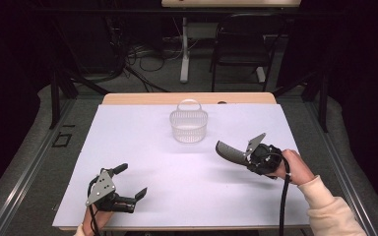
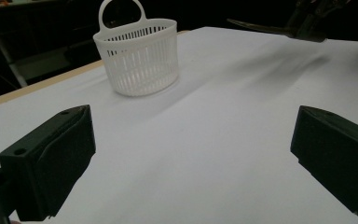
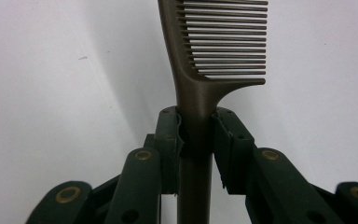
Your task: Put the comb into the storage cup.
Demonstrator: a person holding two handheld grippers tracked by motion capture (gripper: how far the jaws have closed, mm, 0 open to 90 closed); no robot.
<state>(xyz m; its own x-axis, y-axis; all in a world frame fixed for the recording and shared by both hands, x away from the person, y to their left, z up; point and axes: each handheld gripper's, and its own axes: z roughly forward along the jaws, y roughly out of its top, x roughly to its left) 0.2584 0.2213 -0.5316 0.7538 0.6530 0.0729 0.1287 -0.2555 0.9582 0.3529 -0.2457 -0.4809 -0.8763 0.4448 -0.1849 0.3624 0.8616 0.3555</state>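
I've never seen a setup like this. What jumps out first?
A brown comb stands clamped by its handle in the right gripper, held above the white table. Farther back on that table stands a white slotted basket with a loop handle. The left gripper rests near the front edge, jaws wide apart.

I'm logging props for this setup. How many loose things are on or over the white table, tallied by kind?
White slotted basket: 1
Brown comb, clamped in the right gripper: 1
Total: 2

No readable text, label, brand, number or sign appears anywhere.
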